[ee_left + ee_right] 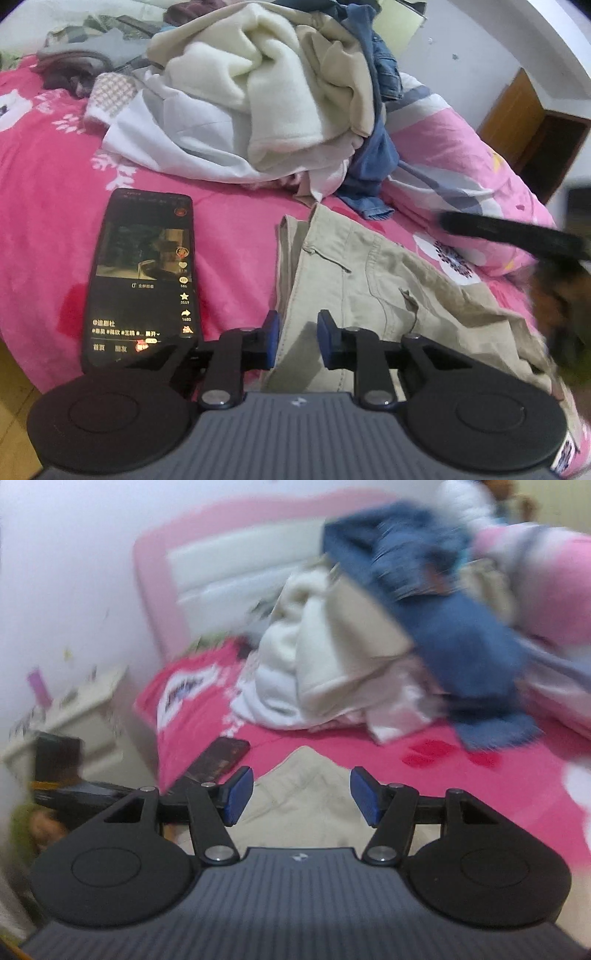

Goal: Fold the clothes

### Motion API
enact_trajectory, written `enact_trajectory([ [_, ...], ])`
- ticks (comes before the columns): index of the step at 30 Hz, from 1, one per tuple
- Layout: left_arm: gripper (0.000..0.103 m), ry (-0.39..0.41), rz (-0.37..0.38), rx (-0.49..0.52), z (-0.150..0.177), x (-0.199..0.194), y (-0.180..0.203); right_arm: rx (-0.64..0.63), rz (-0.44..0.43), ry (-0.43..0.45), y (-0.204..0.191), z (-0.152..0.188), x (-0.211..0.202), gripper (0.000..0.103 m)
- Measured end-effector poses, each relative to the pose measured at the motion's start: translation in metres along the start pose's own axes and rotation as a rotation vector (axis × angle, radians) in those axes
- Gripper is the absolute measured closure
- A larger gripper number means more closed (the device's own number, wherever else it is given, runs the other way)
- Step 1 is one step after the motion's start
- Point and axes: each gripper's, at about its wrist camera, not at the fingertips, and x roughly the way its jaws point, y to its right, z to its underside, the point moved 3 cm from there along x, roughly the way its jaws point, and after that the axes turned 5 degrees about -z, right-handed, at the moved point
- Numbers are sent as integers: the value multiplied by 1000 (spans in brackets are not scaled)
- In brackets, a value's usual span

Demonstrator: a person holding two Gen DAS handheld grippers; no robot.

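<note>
Khaki trousers (373, 291) lie folded on the pink bed, waistband end toward the clothes pile. My left gripper (298, 334) hovers open over their near left edge, nothing between its blue pads. In the blurred right wrist view the same khaki cloth (303, 797) lies under my right gripper (302, 794), which stands wide open and holds nothing. Behind is a heap of unfolded clothes (258, 96): cream fleece, white garments and blue denim (461, 638).
A phone (142, 273) with a lit screen lies on the pink sheet (48, 206) left of the trousers. The right gripper's dark arm (509, 232) reaches in from the right. A pink quilt (454, 155), a white nightstand (77, 705) and a pink headboard (236, 539) surround the bed.
</note>
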Motion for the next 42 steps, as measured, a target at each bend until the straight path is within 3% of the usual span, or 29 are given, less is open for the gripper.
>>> enact_trajectory([
  [6,85,-13,40,14,6,-5,-7,-93,-112,-231,22,-8,81,48],
  [8,88,-15,53,16,8,-7,-9,-127,-103,-298,19,-3,91,73],
  [11,94,-18,72,19,10,-9,-12,-145,-78,-303,15,0,86,89],
  [16,98,-22,118,-22,12,-10,-20,-174,-47,-259,1,-1,69,91],
  [18,97,-23,131,-31,13,-11,-22,-172,-34,-260,2,-2,71,86],
  [20,92,-31,148,-38,14,-10,-25,-158,-17,-277,6,-3,78,71],
  [22,89,-39,158,-42,15,-9,-27,-155,5,-309,12,-4,86,63],
  [24,88,-38,163,-43,18,-9,-29,-150,-2,-361,17,0,94,63],
  [25,89,-37,166,-43,19,-8,-30,-142,-6,-379,20,2,97,69],
  [26,90,-34,169,-49,19,-8,-31,-150,3,-382,19,3,99,87],
  [28,93,-28,174,-59,20,-8,-33,-181,24,-366,15,2,97,91],
  [33,98,-21,190,-78,24,-12,-37,-277,57,-274,-9,-6,86,94],
  [42,100,-32,221,-110,26,-16,-45,-426,57,-302,-23,-6,102,95],
])
